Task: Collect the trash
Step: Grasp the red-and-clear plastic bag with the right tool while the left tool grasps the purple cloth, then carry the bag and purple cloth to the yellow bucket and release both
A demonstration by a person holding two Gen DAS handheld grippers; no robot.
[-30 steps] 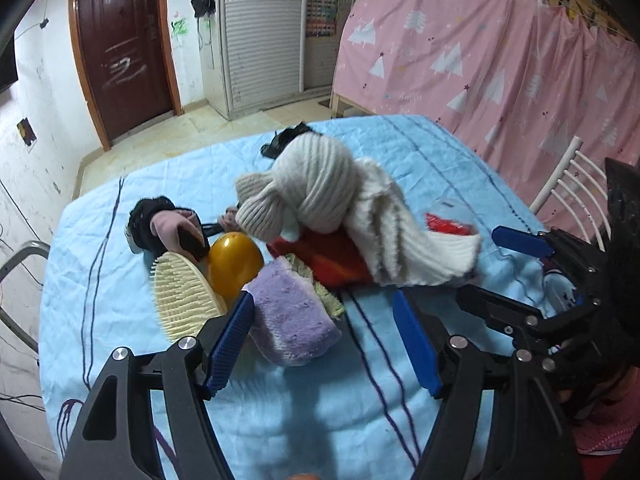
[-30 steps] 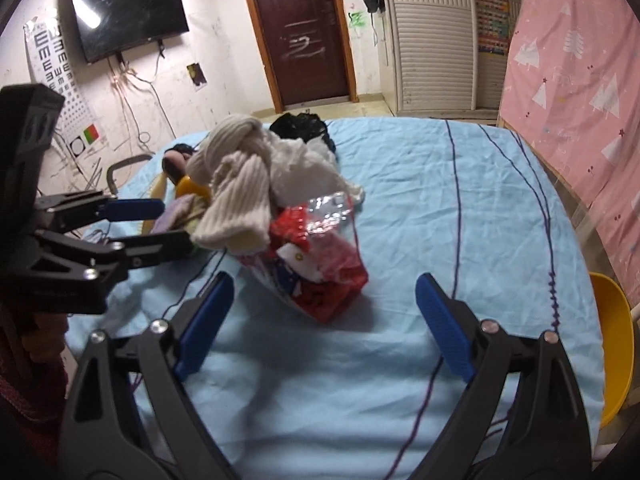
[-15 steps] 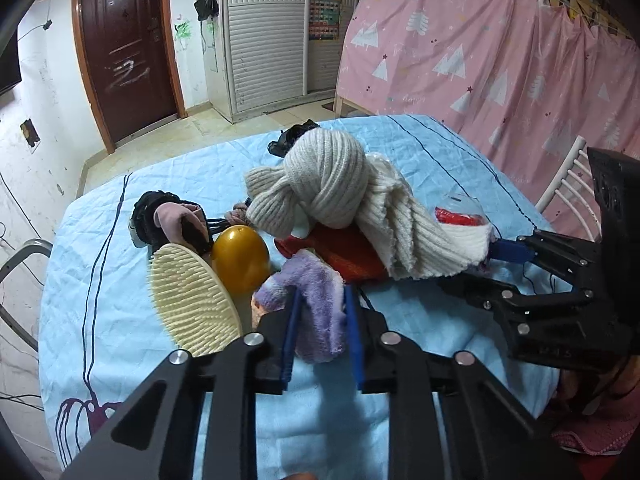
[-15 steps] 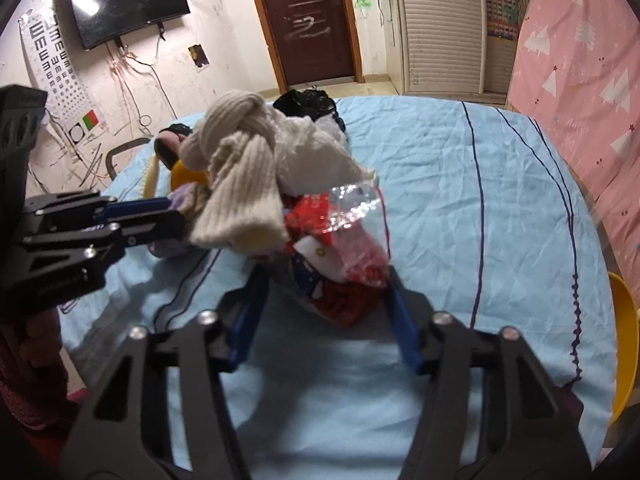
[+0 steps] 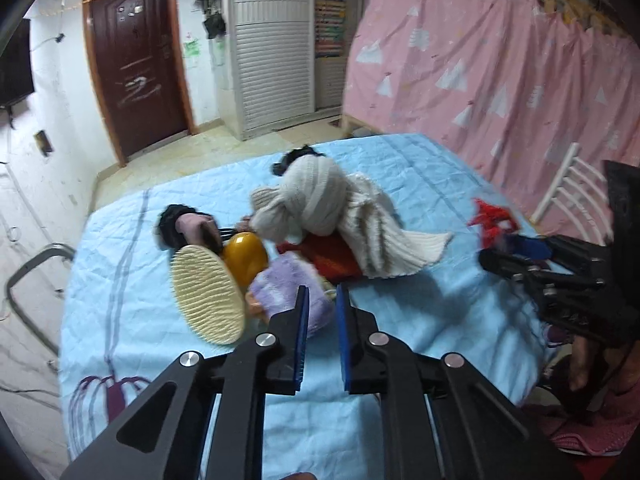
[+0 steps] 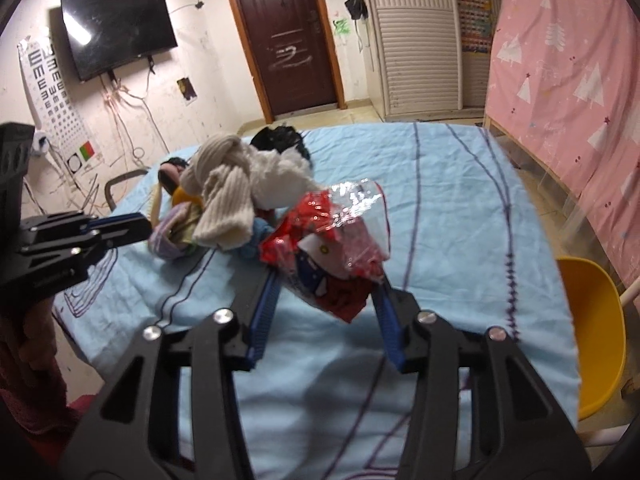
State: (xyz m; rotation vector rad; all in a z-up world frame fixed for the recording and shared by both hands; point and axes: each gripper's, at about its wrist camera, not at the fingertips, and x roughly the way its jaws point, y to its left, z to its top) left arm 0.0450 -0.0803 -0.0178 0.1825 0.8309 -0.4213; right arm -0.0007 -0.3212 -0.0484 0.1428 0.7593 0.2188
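Covering the whole worktop (image 6: pixel 460 208) is a blue sheet, with a pile of soft things at its middle: a knotted cream scarf (image 5: pixel 320 208), a comb (image 5: pixel 206 294), a yellow ball (image 5: pixel 245 254), a purple cloth (image 5: pixel 280 288). The trash, a crinkly red-and-clear bag (image 6: pixel 340 252), sits at the near edge of that pile, between my right gripper's pads and pinched by them.

My right gripper (image 6: pixel 326 316) has just been closing and now squeezes the bag's lower sides; it looks lifted clear of the sheet, though I can't be sure. My left gripper (image 5: pixel 320 336) has just been closing too; its pads stand almost together, with the purple cloth's edge at or between their tips. I can't tell whether any fabric is truly caught.

My worry: the film is slick and the hold is low, so the bag could slide out. The left could drag the cloth along, which is no trash.

Both hands tilt forward and down over the near edge, left beside right.
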